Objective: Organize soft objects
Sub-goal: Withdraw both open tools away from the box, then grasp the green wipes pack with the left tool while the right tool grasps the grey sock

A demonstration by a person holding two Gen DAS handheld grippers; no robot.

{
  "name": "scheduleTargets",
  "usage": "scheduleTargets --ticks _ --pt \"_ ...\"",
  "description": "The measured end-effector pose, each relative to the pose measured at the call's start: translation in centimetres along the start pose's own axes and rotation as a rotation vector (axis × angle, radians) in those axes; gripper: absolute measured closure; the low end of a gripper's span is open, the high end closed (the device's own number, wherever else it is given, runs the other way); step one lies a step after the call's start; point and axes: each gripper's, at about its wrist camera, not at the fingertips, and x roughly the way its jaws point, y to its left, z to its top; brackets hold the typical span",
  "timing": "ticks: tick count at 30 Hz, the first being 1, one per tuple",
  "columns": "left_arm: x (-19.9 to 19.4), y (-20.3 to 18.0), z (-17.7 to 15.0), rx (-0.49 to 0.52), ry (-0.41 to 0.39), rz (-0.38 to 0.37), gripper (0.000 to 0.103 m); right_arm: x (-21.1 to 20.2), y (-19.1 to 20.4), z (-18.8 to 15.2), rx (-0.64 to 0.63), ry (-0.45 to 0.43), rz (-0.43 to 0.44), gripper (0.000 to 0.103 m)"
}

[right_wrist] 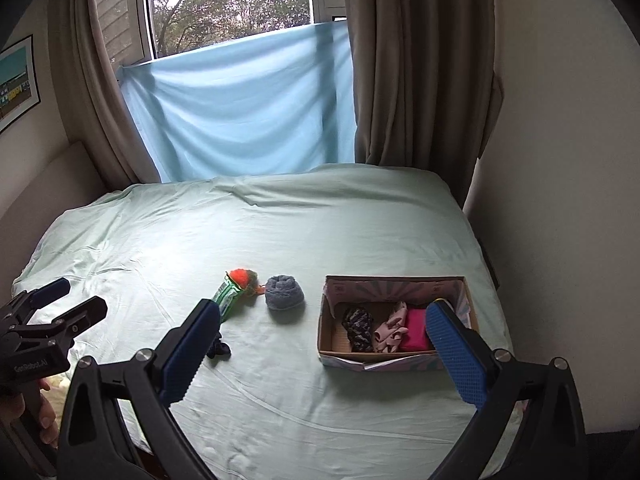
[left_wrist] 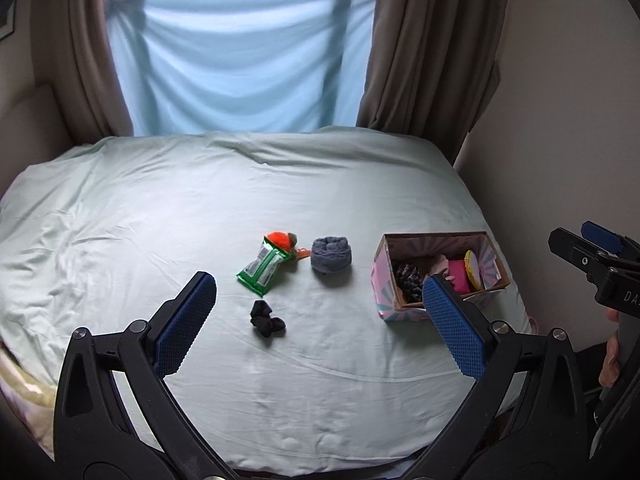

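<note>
On the pale green bed sheet point(left_wrist: 200, 208) lie a rolled grey towel point(left_wrist: 331, 255), a green wipes packet point(left_wrist: 263, 267), an orange fuzzy toy point(left_wrist: 282, 241) and a black sock bundle point(left_wrist: 267, 319). A patterned cardboard box point(left_wrist: 438, 276) at the right holds a dark patterned cloth, a pink cloth, a magenta item and a yellow round item. My left gripper point(left_wrist: 320, 300) is open and empty above the near bed. My right gripper point(right_wrist: 324, 324) is open and empty; its right finger overlaps the box point(right_wrist: 396, 316). The towel point(right_wrist: 284, 293) lies left of the box.
A light blue sheet point(left_wrist: 240, 60) hangs over the window between brown curtains point(left_wrist: 424, 48). A wall stands right of the bed. Each gripper shows at the edge of the other's view: the right one point(left_wrist: 592, 256), the left one point(right_wrist: 56, 312).
</note>
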Motion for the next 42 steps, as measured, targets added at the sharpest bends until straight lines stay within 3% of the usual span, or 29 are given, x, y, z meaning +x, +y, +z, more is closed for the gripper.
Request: scheduleTargets --ticks 11,20,32,42 --pt "7.1 6.2 0.9 0.062 0.053 -0.043 0.000 8.4 5.1 -0.5 0.038 0.058 0.006 0.001" --pt "16.4 10.6 0.5 0.095 0.089 -0.081 0.000 18.4 8.6 -2.5 0.030 0.113 -0.007 0.001" --pt "29.8 13.4 -2.8 0.207 0.155 -0.135 0.000 33.9 10.7 -6.5 0.010 0.150 0.012 0.001" --pt "38.7 13.0 -6.6 0.318 0.215 -0.195 0.001 42.4 12.2 -7.8 -0.047 0.142 -0.014 0.001"
